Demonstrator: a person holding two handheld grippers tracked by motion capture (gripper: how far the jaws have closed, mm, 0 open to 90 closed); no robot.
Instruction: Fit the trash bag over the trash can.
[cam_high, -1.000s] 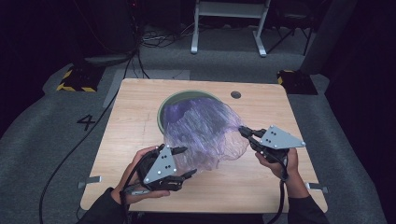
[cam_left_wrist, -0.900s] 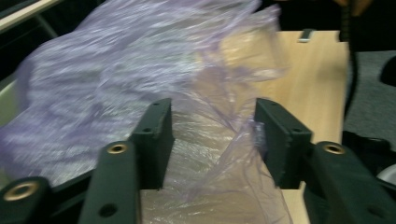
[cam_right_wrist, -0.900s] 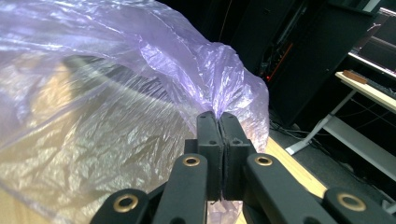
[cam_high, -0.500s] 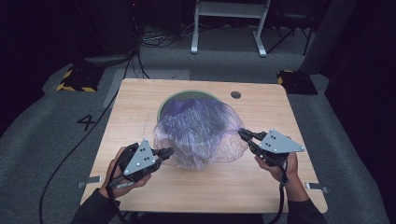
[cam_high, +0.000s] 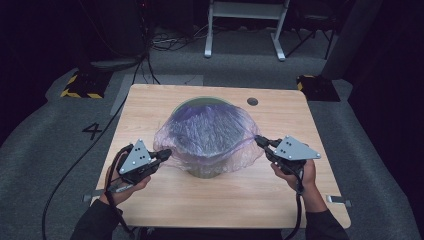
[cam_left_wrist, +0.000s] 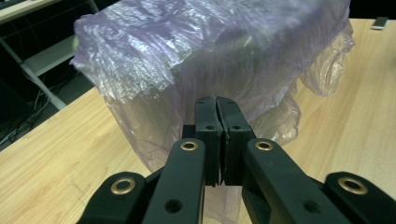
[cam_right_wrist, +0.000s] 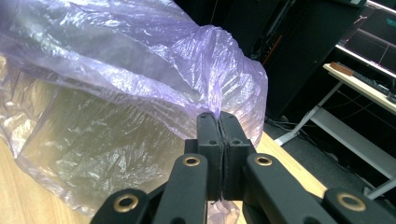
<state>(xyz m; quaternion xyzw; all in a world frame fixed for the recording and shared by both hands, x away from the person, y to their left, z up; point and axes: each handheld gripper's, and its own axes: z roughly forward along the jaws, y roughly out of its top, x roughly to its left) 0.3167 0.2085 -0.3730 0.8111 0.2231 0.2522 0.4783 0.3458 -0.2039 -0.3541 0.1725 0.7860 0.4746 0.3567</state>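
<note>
A thin purple plastic bag (cam_high: 210, 132) is draped over a round greenish bin (cam_high: 205, 171) standing in the middle of the wooden table (cam_high: 225, 200). My left gripper (cam_high: 167, 152) is at the bag's left edge, jaws shut on the film. In the left gripper view the jaws (cam_left_wrist: 216, 100) are pressed together with the bag (cam_left_wrist: 187, 56) bunched around them. My right gripper (cam_high: 259, 140) pinches the bag's right edge and pulls it taut. In the right gripper view the shut tips (cam_right_wrist: 218, 115) hold a fold of the bag (cam_right_wrist: 116, 70).
A small dark round hole (cam_high: 252, 101) sits near the table's far right. A person's hands hold both grippers near the front edge. Cables trail over the grey floor at the left, near a painted 4 (cam_high: 93, 131). White frame legs (cam_high: 245, 30) stand beyond the table.
My left gripper has moved left, away from the bin, drawing the bag's edge with it. The bag now lies lower and wider over the bin. The right gripper has stayed nearly still.
</note>
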